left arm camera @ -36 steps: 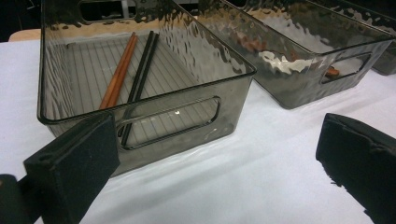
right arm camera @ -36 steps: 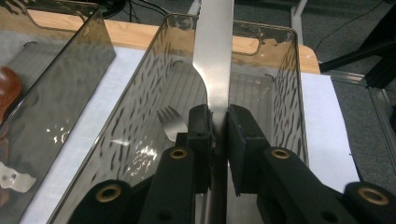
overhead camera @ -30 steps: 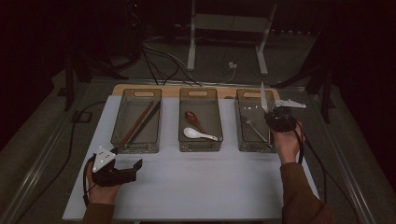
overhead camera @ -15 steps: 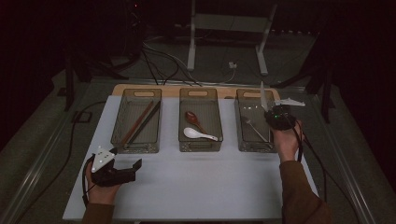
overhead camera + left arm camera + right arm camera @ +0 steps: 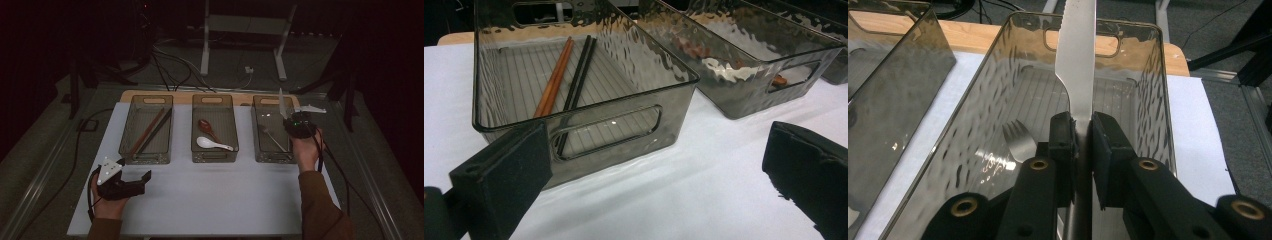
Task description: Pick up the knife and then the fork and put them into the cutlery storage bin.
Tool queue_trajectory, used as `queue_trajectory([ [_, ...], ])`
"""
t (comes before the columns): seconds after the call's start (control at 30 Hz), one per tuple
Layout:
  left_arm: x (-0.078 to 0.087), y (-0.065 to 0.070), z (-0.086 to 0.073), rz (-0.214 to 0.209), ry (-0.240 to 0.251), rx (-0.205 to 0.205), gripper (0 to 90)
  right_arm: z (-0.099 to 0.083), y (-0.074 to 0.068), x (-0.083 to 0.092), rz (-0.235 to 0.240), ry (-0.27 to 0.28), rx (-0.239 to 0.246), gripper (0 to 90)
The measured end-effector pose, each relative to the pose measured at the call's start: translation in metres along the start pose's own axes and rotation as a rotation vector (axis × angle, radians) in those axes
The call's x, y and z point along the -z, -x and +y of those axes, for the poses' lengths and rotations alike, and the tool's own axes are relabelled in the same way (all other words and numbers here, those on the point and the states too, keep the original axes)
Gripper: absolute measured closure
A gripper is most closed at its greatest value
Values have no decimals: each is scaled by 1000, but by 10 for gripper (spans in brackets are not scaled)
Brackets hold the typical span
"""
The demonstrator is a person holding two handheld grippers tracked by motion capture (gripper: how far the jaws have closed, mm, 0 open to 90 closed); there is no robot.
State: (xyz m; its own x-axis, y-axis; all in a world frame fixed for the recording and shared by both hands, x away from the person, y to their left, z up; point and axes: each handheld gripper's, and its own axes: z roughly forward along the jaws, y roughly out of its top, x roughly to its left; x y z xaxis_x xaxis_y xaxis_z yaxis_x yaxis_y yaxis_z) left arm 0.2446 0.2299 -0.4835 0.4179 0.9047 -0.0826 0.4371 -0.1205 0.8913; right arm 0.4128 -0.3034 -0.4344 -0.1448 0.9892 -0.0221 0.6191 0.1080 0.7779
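Bins stand in a row of three at the far side of the white bench (image 5: 210, 200), each a smoky clear plastic tub with handle slots. The left bin (image 5: 146, 129) (image 5: 579, 95) holds a pair of wooden chopsticks (image 5: 148, 131) (image 5: 555, 77) and a pair of black chopsticks (image 5: 158, 130) (image 5: 578, 82) lying side by side along its ribbed floor. The middle bin (image 5: 215, 127) (image 5: 744, 65) holds a dark red spoon (image 5: 206, 127) and, nearer the person, a white ceramic spoon (image 5: 212, 144). The right bin (image 5: 272, 129) (image 5: 1048, 95) holds a metal fork (image 5: 272, 138) (image 5: 1019, 141) resting on its floor.

The right gripper (image 5: 296, 124) (image 5: 1082, 150) is held above the right bin, toward its right wall, with the person's right hand (image 5: 306, 152) behind it. Its jaws are clamped tight on a metal table knife (image 5: 282, 104) (image 5: 1077, 65), whose serrated blade points up and away from the person, over the bin's far end. The knife touches neither the fork nor the bin floor.

The left gripper (image 5: 131, 182) (image 5: 659, 170) sits low at the near left of the bench, in the person's left hand (image 5: 107, 205), just in front of the left bin. Its jaws stand wide apart with nothing between them, pointing toward the near walls of the left and middle bins.
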Motion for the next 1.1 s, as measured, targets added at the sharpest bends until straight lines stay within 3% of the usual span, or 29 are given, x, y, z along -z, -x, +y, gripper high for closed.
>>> queue_trajectory([
  [0.47,0,0,0,2,1,2,6,-5,-4,-6,4,-33,15,806],
  [0.77,1,-1,0,3,1,3,6,-11,-7,-18,15,-98,26,806],
  [1.1,1,0,0,2,0,0,6,-16,-11,-24,33,-130,33,805],
])
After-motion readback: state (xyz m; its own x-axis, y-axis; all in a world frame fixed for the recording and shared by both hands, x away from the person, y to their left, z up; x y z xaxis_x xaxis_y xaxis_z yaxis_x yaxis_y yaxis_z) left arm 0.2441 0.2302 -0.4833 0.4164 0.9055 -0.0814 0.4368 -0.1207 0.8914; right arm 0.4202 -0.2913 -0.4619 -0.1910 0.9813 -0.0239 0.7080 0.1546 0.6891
